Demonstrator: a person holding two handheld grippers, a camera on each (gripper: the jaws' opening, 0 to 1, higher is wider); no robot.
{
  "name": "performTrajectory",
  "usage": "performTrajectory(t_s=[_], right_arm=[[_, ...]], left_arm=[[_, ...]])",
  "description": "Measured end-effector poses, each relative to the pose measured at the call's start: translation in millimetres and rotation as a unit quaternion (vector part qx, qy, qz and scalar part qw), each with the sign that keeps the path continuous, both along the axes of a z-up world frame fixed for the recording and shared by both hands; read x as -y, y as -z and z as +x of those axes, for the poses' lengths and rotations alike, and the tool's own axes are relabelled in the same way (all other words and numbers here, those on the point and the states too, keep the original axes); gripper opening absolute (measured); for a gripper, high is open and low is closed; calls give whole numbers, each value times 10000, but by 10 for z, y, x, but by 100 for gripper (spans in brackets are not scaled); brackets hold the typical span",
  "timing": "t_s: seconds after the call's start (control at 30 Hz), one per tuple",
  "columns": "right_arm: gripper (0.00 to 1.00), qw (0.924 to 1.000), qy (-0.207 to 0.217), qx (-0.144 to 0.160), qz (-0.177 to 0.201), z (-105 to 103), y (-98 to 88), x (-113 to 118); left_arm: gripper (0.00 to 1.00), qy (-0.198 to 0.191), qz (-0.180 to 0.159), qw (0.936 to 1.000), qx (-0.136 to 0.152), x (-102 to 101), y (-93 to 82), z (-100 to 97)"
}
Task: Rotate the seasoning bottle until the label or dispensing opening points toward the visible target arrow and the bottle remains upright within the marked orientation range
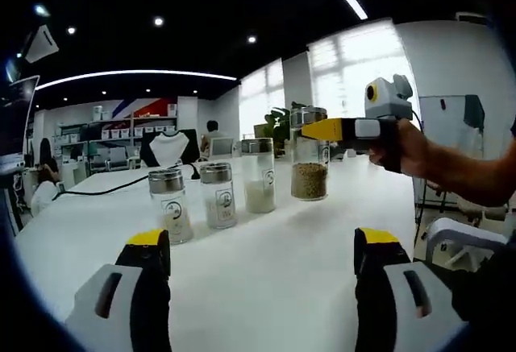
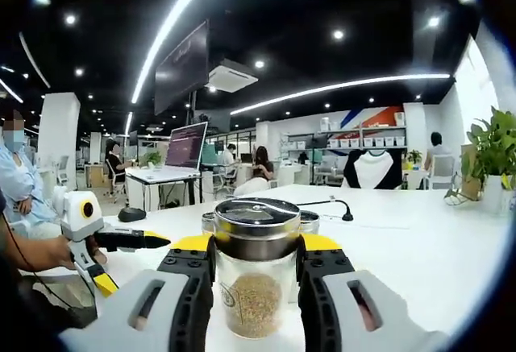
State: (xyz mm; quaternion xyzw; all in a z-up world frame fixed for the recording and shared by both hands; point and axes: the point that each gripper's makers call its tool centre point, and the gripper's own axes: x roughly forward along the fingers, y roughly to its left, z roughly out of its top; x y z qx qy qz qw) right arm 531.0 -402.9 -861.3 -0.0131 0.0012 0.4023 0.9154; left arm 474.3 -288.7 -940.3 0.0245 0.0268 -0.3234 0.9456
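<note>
We see a clear glass seasoning bottle [image 2: 256, 275] with a round steel lid, about one-third full of brown granules, gripped between the jaws of our right gripper [image 2: 256, 263]. It stands upright, long axis vertical, just above the white table [image 1: 282, 263]. A pale label faces the camera in the right gripper view. Our left gripper [image 1: 262, 247] hangs wide open, empty, before three other steel-lidded glass bottles [image 1: 216, 195].
</note>
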Motion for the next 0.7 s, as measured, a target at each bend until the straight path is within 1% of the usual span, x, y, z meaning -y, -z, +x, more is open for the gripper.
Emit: performTrajectory(t_s=[0.07,0.3,0.47,0.57,0.7], right_arm=[[37,10000,-5,25,-85,31,13,25],[37,9998,-13,99,-151,138,7,131],[37,9998,-122,148,-91,204,8,192],[37,9998,-169,102,-94,254,45,219],[37,9999,-96,50,-64,364,98,320]], left_arm=[[100,-2,-17,10000,5,-6,-6,-1],[100,-30,36,10000,1,-30,3,2],[100,-38,56,10000,-7,-44,4,4],[100,-36,88,9999,-65,-49,34,9],[100,-34,110,9999,-69,-47,41,7]])
